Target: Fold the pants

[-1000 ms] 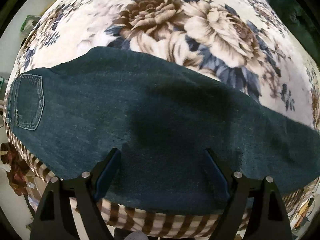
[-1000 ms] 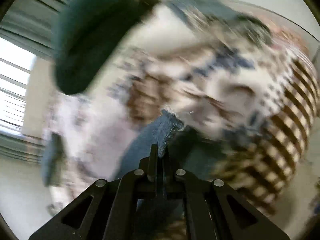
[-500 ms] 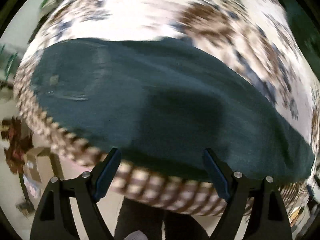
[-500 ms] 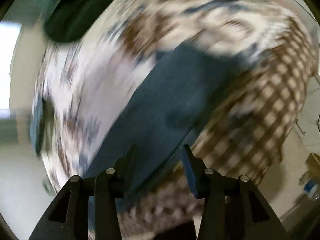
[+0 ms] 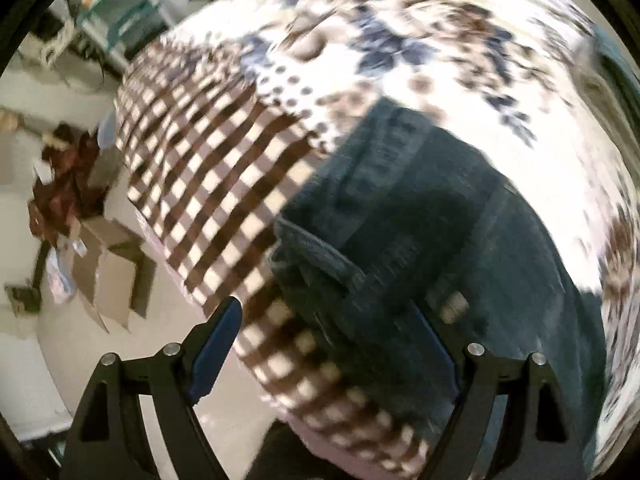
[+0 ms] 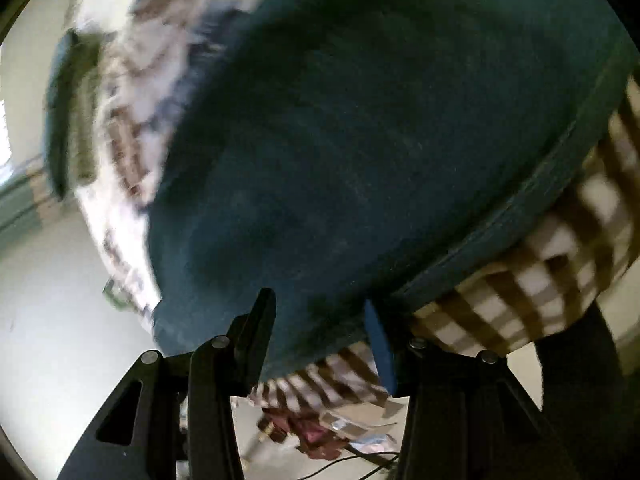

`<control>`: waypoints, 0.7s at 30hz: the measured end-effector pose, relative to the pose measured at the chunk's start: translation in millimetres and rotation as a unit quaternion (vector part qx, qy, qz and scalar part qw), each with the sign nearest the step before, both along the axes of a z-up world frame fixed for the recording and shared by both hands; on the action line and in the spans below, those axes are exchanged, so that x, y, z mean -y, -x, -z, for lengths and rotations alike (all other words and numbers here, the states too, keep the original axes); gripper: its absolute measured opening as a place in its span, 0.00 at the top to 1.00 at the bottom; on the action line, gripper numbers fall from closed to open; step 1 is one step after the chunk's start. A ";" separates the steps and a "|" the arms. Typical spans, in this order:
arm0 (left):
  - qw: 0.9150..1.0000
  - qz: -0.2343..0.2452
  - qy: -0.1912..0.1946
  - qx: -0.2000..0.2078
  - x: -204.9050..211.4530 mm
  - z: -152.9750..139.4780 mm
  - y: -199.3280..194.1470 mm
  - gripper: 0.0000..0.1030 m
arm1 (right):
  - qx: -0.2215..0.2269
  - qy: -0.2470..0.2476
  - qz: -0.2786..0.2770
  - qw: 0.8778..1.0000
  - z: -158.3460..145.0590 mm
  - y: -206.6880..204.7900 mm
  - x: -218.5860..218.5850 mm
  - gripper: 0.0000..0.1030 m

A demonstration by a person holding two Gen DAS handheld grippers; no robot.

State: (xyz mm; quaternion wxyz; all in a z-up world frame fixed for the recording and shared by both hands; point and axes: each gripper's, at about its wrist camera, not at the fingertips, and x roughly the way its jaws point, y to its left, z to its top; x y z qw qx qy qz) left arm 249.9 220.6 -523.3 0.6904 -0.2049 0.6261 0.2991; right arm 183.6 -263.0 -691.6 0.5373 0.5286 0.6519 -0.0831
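Left tool (image 5: 336, 344), spread and empty, at 6 o'clock below pants (image 5: 432, 240) lying on the floral bed blanket (image 5: 400, 40); right tool (image 6: 320, 340), likewise spread, straddling the pants' edge: risk of pinching blanket along with denim, or one layer only.
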 end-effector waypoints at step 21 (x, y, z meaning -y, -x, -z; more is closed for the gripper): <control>0.991 -0.026 0.116 0.056 -42.6 1.6 20.4 0.82 | -0.050 0.109 -0.107 0.987 -17.5 0.0 -30.9 0.84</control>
